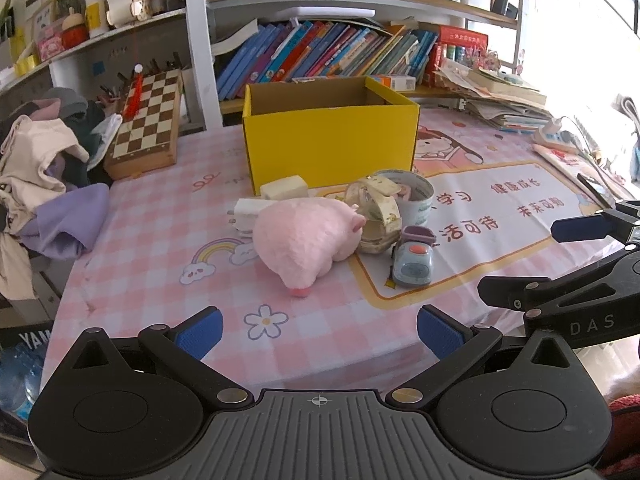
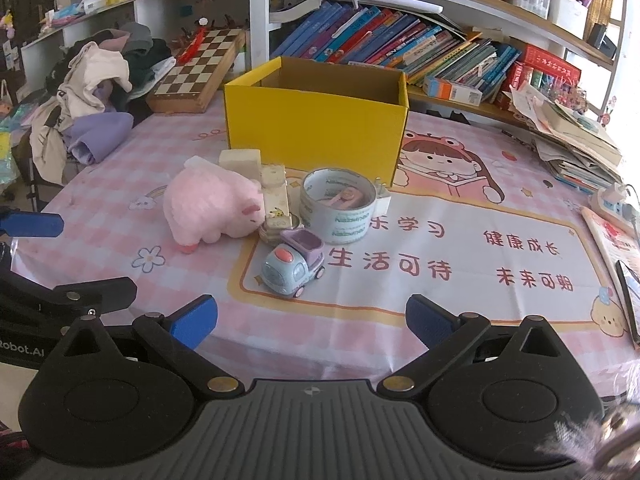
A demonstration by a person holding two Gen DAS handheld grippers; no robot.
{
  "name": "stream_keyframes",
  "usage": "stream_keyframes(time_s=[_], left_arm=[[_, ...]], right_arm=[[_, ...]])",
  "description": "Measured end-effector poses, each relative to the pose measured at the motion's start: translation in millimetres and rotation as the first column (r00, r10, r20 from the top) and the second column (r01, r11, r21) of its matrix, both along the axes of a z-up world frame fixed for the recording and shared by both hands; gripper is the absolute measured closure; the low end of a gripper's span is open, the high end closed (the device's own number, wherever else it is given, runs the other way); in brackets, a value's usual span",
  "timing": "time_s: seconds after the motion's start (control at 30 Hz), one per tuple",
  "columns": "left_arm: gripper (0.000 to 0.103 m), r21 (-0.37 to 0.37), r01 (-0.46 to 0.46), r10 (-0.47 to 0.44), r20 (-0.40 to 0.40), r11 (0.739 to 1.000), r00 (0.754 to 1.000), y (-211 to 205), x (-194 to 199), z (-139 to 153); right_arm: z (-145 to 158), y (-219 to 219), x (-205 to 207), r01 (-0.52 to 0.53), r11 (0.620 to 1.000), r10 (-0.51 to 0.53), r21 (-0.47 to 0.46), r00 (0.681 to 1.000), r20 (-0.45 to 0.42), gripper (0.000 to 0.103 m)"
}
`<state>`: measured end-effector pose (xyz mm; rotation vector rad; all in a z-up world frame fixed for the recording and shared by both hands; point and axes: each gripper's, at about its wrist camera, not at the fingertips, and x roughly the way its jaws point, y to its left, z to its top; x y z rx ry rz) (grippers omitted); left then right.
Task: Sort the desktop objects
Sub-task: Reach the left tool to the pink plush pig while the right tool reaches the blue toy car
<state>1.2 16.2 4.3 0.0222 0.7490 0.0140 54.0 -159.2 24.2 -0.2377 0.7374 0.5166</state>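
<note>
Meanwhile both the left gripper (image 1: 318,334) and right gripper (image 2: 311,322) hover spread wide and empty before the pink plush toy (image 1: 304,240), toy truck (image 2: 293,266) and yellow box (image 1: 330,132).

Two low wrist views from the table's near edge, side by side, facing the shelves; shared mid-distance: yellow box (image 1: 330,136) (image 2: 316,120), pink plush (image 1: 304,242) (image 2: 212,208), toy truck (image 1: 412,260) (image 2: 294,266)
</note>
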Motion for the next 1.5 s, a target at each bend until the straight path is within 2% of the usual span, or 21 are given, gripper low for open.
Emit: stream_keyframes(time_s=[0.47, 0.6, 0.7, 0.93, 1.5], left_arm=[[0.000, -0.028, -0.076, 0.075, -0.048, 0.997, 0.996, 16, 26, -12], [0.000, 0.021, -0.104, 0.105, -0.063, 0.994, 0.993, 16, 35, -16], [0.000, 0.021, -0.111, 0.113, -0.075, 0.994, 0.991, 18, 40, -19], [0.000, -0.004, -0.146, 0.145, -0.096, 0.989, 0.985, 26, 56, -23], [0.000, -0.039, -0.155, 0.147, -0.157, 0.987, 0.977, 29, 96, -40]], right_arm=[[-10, 10, 36, -0.044, 0.999, 0.044, -0.005, 0.997, -0.066, 0.002], [-16, 17, 50, -0.069, 0.997, 0.067, -0.018, 0.993, -0.096, 0.002], [-21, 23, 61, -0.090, 0.995, 0.086, -0.032, 0.990, -0.114, 0.002], [-30, 35, 85, -0.139, 0.989, 0.129, -0.055, 0.979, -0.159, 0.007], [-58, 51, 128, -0.222, 0.973, 0.194, -0.069, 0.938, -0.289, 0.020]])
